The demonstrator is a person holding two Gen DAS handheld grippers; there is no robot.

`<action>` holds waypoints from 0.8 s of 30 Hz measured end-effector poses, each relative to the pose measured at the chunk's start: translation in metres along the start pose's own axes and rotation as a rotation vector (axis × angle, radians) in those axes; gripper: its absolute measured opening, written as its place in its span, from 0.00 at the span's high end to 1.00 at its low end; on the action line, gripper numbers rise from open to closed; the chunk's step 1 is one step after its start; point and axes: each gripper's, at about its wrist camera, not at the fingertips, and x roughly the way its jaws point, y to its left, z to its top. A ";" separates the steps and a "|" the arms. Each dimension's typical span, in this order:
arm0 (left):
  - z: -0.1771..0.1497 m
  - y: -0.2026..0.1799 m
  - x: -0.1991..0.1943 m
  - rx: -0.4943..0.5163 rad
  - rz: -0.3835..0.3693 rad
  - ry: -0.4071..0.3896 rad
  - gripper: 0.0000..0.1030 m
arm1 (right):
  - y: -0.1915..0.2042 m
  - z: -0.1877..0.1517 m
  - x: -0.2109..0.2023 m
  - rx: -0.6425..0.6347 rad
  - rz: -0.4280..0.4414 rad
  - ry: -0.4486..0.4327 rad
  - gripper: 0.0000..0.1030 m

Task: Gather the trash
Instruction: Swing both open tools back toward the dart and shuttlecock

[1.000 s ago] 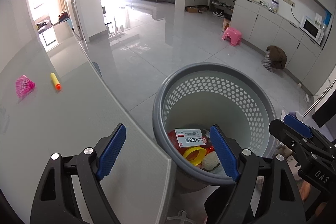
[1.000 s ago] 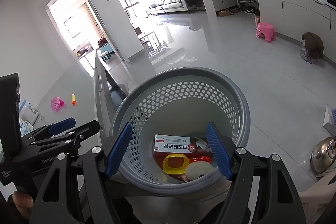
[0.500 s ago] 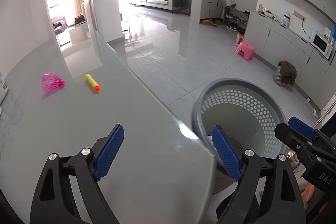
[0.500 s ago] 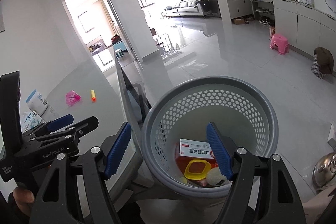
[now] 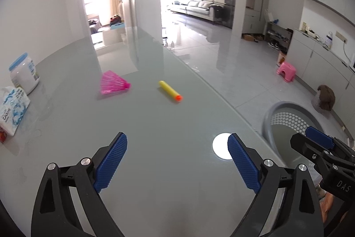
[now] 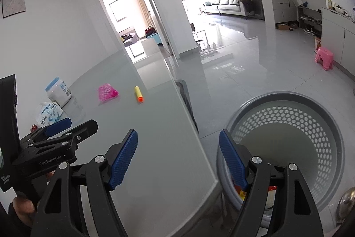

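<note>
A pink shuttlecock (image 5: 113, 86) (image 6: 107, 92) and a yellow foam dart with an orange tip (image 5: 169, 90) (image 6: 139, 93) lie on the grey glass table (image 5: 155, 148), well ahead of both grippers. My left gripper (image 5: 176, 136) hangs over the table's near part, its jaws opening with nothing between them. My right gripper (image 6: 177, 132) is open and holds nothing, straddling the table's edge and the grey perforated basket (image 6: 288, 95) on the floor. Bits of red and yellow trash (image 6: 241, 191) show in the basket's bottom behind the right finger.
A white jar with a blue lid (image 5: 23, 72) and a tissue pack (image 5: 12, 108) stand at the table's left. A dark chair back (image 6: 185, 94) sits at the table's right edge. A pink stool (image 5: 286, 71) and cabinets line the far right wall.
Both grippers have swung left, away from over the basket and onto the table. The shuttlecock and dart now sit nearer the centre. The left jaws have spread a little wider.
</note>
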 end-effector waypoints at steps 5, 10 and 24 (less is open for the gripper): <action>-0.001 0.049 0.009 -0.073 0.065 -0.005 0.12 | 0.031 0.007 0.033 -0.049 0.036 0.048 0.29; 0.002 0.092 0.024 -0.130 0.144 -0.005 0.12 | 0.058 0.021 0.065 -0.095 0.065 0.076 0.29; 0.025 0.150 0.073 -0.188 0.236 0.017 0.12 | 0.097 0.066 0.164 -0.169 0.052 0.175 0.29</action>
